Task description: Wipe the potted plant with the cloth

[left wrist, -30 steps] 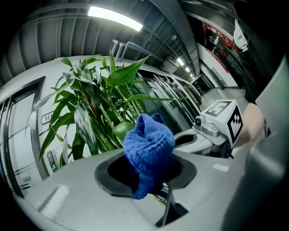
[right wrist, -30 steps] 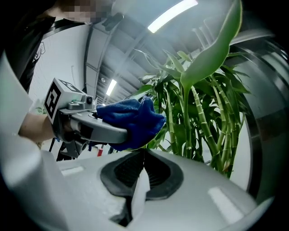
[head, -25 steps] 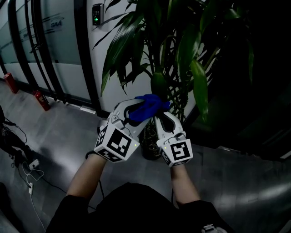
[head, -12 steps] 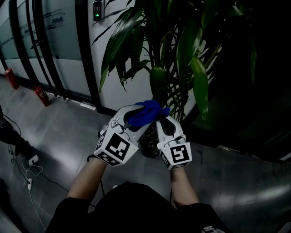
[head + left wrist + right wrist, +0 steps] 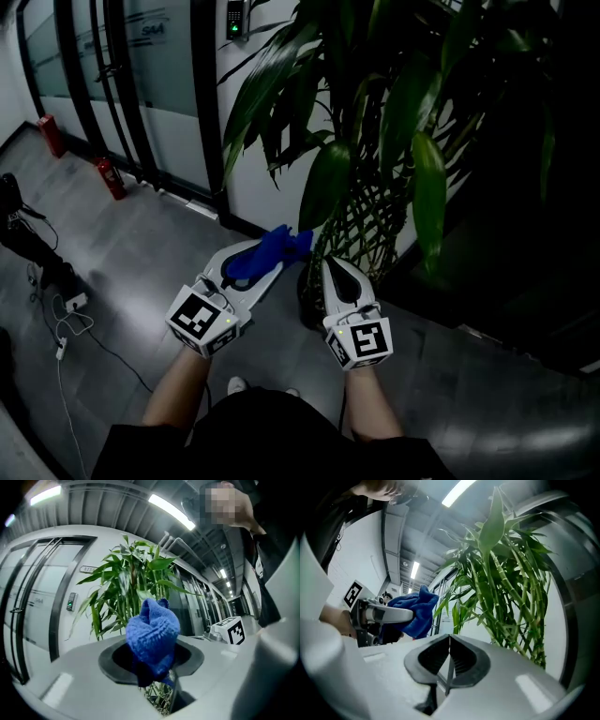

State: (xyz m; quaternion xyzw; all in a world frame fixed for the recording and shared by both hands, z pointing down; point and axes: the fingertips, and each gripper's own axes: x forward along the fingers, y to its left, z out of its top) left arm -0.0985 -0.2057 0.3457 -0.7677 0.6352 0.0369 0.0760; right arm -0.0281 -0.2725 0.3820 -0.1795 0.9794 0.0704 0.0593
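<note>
Right now the left gripper (image 5: 278,255) has its jaws clamped on the bunched blue cloth (image 5: 255,262), which pokes out past the tips toward the plant (image 5: 375,112). The cloth's end sits just under the drooping tip of a broad leaf (image 5: 323,183); whether they touch cannot be told. Just beside it, the right gripper (image 5: 333,274) has its jaws pressed together on nothing and points at the woven stems (image 5: 361,234). Leaves crowd in above and to the right. Leftward the grey floor (image 5: 141,244) lies open up to the wall (image 5: 251,183), where two red extinguishers (image 5: 111,178) stand at its foot. Cables (image 5: 64,326) trail near the left edge.
</note>
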